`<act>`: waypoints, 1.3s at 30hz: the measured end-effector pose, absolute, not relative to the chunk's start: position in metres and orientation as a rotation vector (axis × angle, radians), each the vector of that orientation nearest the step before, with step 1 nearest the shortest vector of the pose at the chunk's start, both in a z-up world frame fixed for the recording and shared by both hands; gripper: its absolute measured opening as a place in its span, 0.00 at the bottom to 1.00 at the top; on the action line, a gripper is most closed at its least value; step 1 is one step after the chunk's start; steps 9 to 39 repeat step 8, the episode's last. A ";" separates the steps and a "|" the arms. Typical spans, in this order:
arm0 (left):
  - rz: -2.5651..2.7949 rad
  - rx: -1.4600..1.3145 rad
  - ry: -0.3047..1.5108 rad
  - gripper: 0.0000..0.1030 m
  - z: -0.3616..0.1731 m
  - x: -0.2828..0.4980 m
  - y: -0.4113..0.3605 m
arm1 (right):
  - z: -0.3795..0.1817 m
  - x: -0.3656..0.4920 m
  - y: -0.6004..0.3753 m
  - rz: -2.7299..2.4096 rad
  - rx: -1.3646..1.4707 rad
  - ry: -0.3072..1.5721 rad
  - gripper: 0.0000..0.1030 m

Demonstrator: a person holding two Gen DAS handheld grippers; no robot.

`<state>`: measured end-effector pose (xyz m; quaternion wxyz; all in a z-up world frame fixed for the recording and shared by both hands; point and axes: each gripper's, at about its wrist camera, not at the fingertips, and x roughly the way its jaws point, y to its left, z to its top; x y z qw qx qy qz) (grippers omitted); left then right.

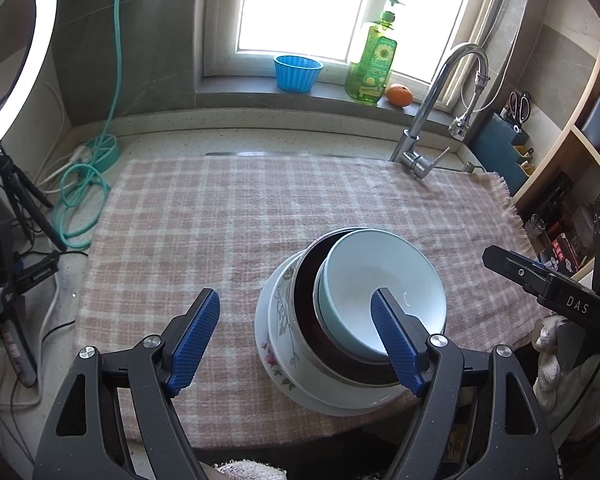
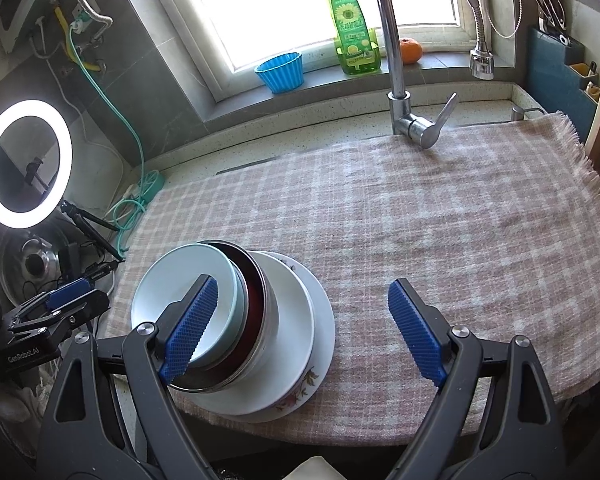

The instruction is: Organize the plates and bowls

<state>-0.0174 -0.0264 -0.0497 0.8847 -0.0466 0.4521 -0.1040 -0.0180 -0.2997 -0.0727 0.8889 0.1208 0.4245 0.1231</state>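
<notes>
A stack of dishes sits near the front edge of the pink checked cloth (image 1: 204,220). At the bottom is a flowered white plate (image 1: 274,344), then a white dish, a steel-rimmed dark bowl (image 1: 306,304) and a pale blue bowl (image 1: 384,292) on top, tilted. The stack also shows in the right wrist view: flowered plate (image 2: 318,354), blue bowl (image 2: 180,280). My left gripper (image 1: 296,314) is open and empty, just left of and above the stack. My right gripper (image 2: 304,304) is open and empty, above the stack's right side.
A faucet (image 2: 396,64) stands at the back of the cloth. On the windowsill are a blue cup (image 1: 298,72), a green soap bottle (image 1: 374,64) and an orange (image 1: 399,95). A ring light (image 2: 24,160) and green hose (image 1: 84,184) are on the left. Shelves (image 1: 572,152) stand at right.
</notes>
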 end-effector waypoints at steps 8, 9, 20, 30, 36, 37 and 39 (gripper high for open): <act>-0.210 -0.091 0.921 0.77 -0.051 -0.010 -0.024 | -0.081 -0.005 -0.300 0.250 0.250 0.909 0.87; -0.210 -0.091 0.921 0.77 -0.051 -0.010 -0.024 | -0.081 -0.005 -0.300 0.250 0.250 0.909 0.87; -0.210 -0.091 0.921 0.77 -0.051 -0.010 -0.024 | -0.081 -0.005 -0.300 0.250 0.250 0.909 0.87; -0.210 -0.091 0.921 0.77 -0.051 -0.010 -0.024 | -0.081 -0.005 -0.300 0.250 0.250 0.909 0.87; -0.210 -0.091 0.921 0.77 -0.051 -0.010 -0.024 | -0.081 -0.005 -0.300 0.250 0.250 0.909 0.87; -0.210 -0.091 0.921 0.77 -0.051 -0.010 -0.024 | -0.081 -0.005 -0.300 0.250 0.250 0.909 0.87; -0.210 -0.091 0.921 0.77 -0.051 -0.010 -0.024 | -0.081 -0.005 -0.300 0.250 0.250 0.909 0.87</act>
